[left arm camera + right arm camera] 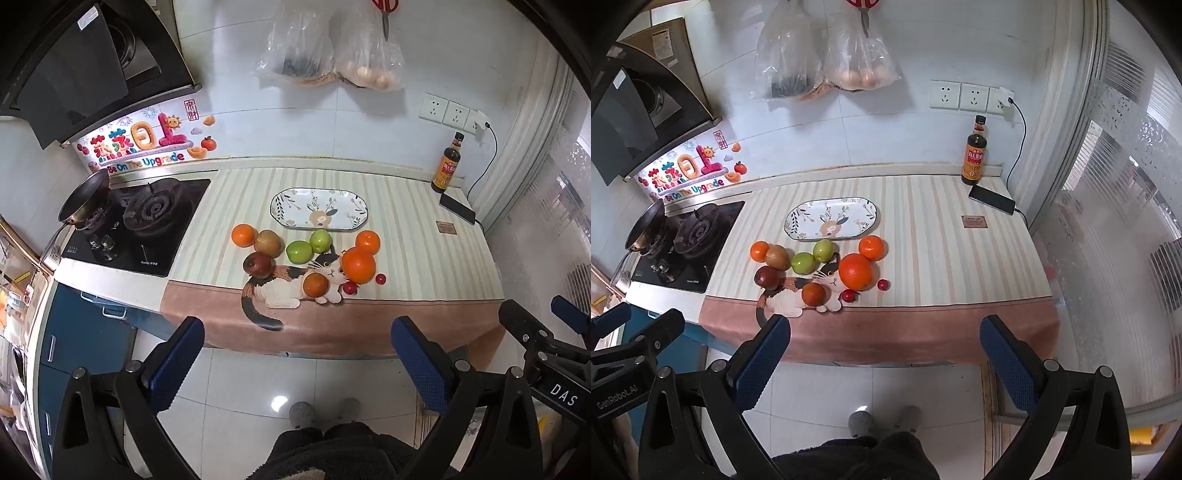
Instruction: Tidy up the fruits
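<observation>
Left gripper is seen spread wide, nothing held, back from the counter; fruits are clustered on the striped mat, just before the oval plate.

Right gripper is likewise released and empty; the same fruits are seen beside the plate.

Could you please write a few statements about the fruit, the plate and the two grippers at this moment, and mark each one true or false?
1. The oval plate has fruit on it. False: it is bare; all the fruit lies on the mat in front of it.
2. Two green apples lie side by side near the plate. True.
3. The left gripper is shut on the large orange. False: it is open and holds nothing.
4. The right gripper is open. True.
5. A dark sauce bottle stands by the wall. True.
</observation>
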Demonstrator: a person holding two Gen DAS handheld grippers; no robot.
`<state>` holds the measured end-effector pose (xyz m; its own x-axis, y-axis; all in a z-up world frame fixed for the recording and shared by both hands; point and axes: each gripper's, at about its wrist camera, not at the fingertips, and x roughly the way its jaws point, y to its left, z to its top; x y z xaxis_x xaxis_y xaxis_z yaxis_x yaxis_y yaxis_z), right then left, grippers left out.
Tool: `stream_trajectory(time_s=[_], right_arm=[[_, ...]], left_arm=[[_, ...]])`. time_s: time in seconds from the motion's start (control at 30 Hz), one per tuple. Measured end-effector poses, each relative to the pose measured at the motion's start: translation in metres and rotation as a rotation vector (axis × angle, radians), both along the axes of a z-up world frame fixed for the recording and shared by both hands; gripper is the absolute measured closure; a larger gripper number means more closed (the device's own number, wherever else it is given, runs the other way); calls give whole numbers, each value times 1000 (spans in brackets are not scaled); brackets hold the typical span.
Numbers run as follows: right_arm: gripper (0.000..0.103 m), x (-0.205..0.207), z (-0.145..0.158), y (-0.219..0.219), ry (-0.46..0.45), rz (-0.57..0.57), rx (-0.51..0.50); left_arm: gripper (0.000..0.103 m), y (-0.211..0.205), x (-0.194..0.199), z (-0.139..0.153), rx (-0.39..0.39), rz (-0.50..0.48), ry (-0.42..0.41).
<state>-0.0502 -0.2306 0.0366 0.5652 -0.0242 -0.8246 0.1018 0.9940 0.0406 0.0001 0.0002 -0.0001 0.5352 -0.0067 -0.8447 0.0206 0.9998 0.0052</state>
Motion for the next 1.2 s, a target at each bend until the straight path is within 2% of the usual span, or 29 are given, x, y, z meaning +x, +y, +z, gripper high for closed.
stream_trajectory(time_s=[0.1,0.13,1.2], right_arm=[[0,-2,1,-2,-13,-2,19],[0,-1,0,0,1,0,-10],[0,1,-1,4,-3,13,-11]], left_arm=[[0,0,0,0,6,0,0],[0,0,0,0,7,0,-2],[0,-7,-3,4,7,5,-7]])
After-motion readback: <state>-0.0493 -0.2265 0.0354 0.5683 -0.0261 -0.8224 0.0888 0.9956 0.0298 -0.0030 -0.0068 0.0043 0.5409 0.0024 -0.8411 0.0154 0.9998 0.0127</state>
